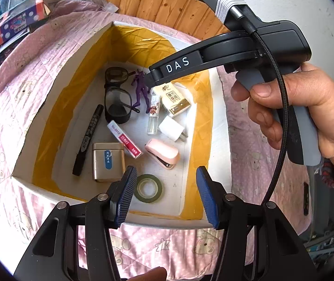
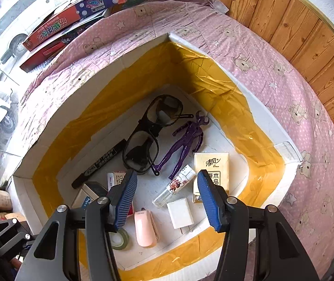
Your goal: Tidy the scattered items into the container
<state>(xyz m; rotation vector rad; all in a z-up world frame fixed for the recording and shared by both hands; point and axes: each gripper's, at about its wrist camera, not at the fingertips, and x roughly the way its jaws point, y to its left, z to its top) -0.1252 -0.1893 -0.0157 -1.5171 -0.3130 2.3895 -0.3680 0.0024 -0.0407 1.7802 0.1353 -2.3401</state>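
1. While both tools hang over the foam box (image 1: 64,107), the left gripper (image 1: 164,194) stands with jaws spread and empty above the tape roll (image 1: 148,188); the right gripper (image 2: 167,199) is likewise parted, nothing between its pads.
2. Every item visible lies inside: sunglasses (image 2: 151,133), purple figure (image 2: 183,140), marker (image 1: 88,138), metal tin (image 1: 108,160), pink stapler (image 1: 162,152), white charger (image 2: 180,212), tissue pack (image 2: 211,175), spray bottle (image 1: 154,114).
3. Judging the tidying nearly finished, lift both tools straight clear and check the pink quilt (image 1: 26,70) for strays.
4. Only the left view shows the person's hand (image 1: 302,114) squeezing the right tool; only the right shows the window side.
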